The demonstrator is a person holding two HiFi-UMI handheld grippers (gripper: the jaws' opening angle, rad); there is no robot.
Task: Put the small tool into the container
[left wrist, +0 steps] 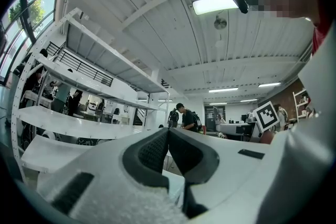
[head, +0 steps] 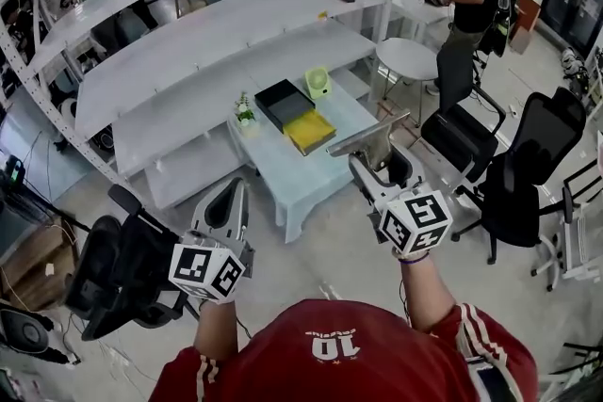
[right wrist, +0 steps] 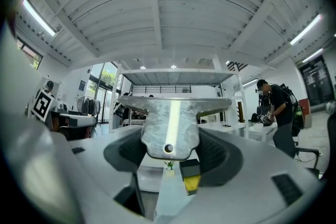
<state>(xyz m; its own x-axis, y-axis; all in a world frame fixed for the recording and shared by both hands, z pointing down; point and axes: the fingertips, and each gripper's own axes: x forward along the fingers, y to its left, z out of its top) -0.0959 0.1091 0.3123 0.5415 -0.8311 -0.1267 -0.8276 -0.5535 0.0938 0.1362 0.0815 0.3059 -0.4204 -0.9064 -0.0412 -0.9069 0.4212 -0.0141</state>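
Note:
The small tool (head: 368, 135) is a flat grey metal piece with a wide T-shaped top. My right gripper (head: 375, 161) is shut on it, and it stands up between the jaws in the right gripper view (right wrist: 169, 124). A black box (head: 284, 102) and a yellow open container (head: 311, 131) lie on the low pale-blue table (head: 301, 182), ahead of and below both grippers. Through the right jaws the two show as a black and yellow block (right wrist: 190, 176). My left gripper (head: 233, 191) is held left of the table, shut with nothing in it; its dark pads (left wrist: 157, 150) meet.
A small green fan (head: 317, 82) and a little plant (head: 245, 113) stand on the same table. Black office chairs (head: 127, 273) (head: 528, 174) flank me. Long white shelves (head: 207, 42) run behind the table, a round white table (head: 408, 59) at right. People stand farther off.

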